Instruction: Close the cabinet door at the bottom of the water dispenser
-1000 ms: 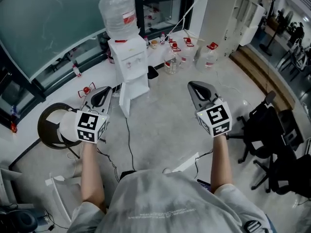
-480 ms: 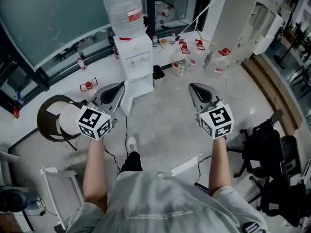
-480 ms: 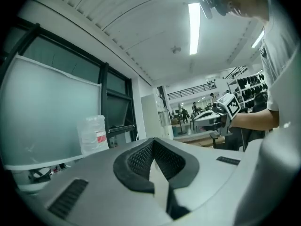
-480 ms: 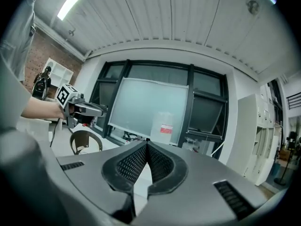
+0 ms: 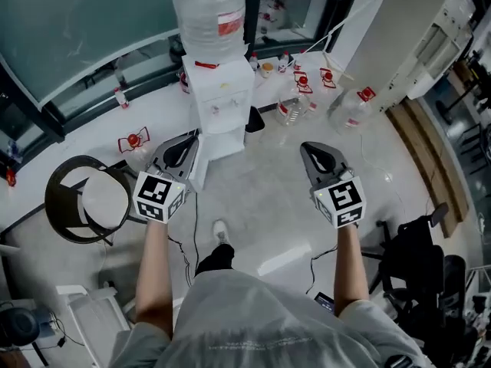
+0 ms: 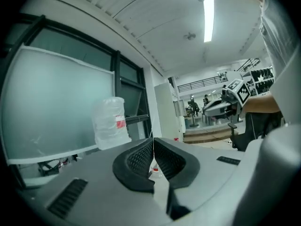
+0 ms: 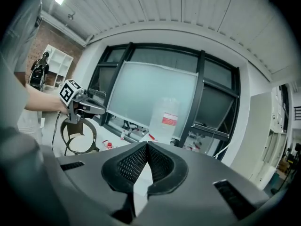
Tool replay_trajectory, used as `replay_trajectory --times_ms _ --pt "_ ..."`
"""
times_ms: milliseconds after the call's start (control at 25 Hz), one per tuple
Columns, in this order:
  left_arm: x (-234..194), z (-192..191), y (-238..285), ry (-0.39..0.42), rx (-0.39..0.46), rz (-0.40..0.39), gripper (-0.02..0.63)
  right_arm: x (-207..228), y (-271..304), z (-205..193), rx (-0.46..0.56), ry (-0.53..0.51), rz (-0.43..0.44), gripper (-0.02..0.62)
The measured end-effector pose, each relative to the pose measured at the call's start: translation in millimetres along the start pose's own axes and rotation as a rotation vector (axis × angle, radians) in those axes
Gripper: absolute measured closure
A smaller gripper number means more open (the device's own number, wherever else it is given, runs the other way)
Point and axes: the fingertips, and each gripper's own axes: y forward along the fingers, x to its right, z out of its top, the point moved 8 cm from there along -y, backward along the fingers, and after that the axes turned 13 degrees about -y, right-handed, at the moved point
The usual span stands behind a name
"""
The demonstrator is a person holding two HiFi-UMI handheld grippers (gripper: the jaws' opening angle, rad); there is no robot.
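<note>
The white water dispenser (image 5: pixel 222 102) stands ahead against the glass wall, with a large clear bottle (image 5: pixel 209 14) on top. Its bottom cabinet door (image 5: pixel 202 176) hangs open toward the left. My left gripper (image 5: pixel 186 140) is shut and empty; in the head view its tip lies over the open door, and I cannot tell if they touch. My right gripper (image 5: pixel 311 148) is shut and empty over bare floor to the right of the dispenser. The bottle (image 6: pixel 110 121) shows beyond the shut left gripper (image 6: pixel 153 140), and the bottle (image 7: pixel 164 119) also beyond the shut right gripper (image 7: pixel 146 144).
A black ring-shaped stand (image 5: pixel 80 198) sits on the floor at the left. Water jugs (image 5: pixel 349 110) and small bottles (image 5: pixel 290 110) lie right of the dispenser. A black office chair (image 5: pixel 414 259) is at the right. Cables (image 5: pixel 192 236) run across the floor by my foot (image 5: pixel 220 230).
Both grippers have moved forward toward the dispenser, which now looks nearer. The left gripper has come up to the open door. Both stayed shut.
</note>
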Motion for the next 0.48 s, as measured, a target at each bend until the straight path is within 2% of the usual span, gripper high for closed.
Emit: replay_trajectory --times_ms 240,400,480 --pt "-120.7 -51.3 34.7 -0.101 -0.098 0.105 0.586 -0.6 145.4 0.0 -0.028 0.062 0.069 0.565" --pt "-179.6 -108.1 48.3 -0.193 -0.198 0.101 0.582 -28.9 228.4 -13.8 -0.078 0.113 0.124 0.553" --pt "-200.9 -140.5 53.7 -0.236 -0.248 0.103 0.539 -50.0 261.4 -32.3 -0.120 0.148 0.157 0.536"
